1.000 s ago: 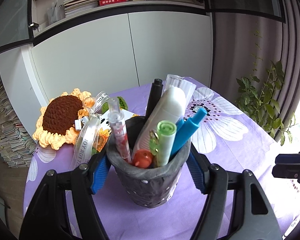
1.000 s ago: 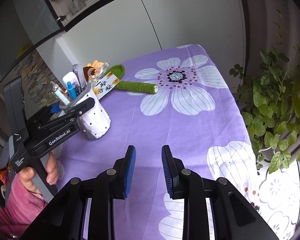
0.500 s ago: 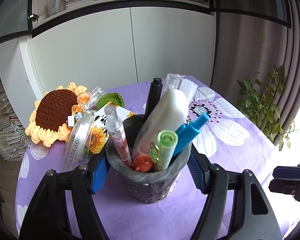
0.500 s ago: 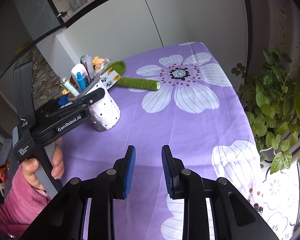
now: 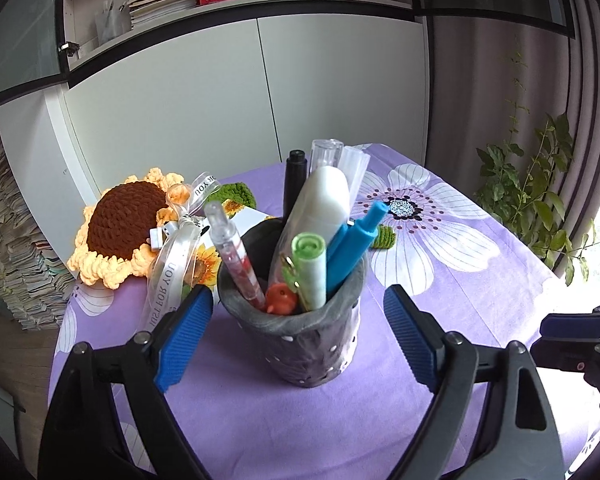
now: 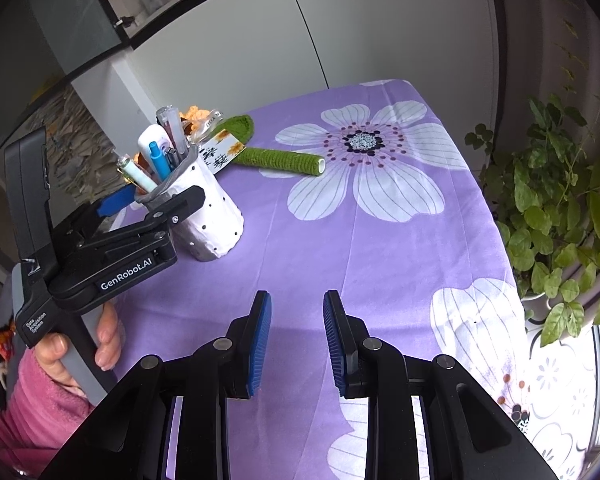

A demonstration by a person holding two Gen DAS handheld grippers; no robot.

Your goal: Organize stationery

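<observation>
The left gripper [image 5: 296,336] has just released the pen holder [image 5: 300,328], its pads now standing clear at 9 and 3 o'clock; placement looks finished.

We see the pen holder [image 5: 300,332] standing between our left gripper [image 5: 296,332] pads, gaps either side. The crocheted sunflower [image 5: 120,228] blocks the tablecloth's [image 6: 380,248] far-left corner; its right edge lies bare.

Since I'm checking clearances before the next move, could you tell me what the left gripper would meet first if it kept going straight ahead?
The pen holder: it stands on the table directly between the left gripper's open blue pads, which now show a gap on both sides. Going straight on, the gripper's body would probably push against its wall, though depth is uncertain.
</observation>
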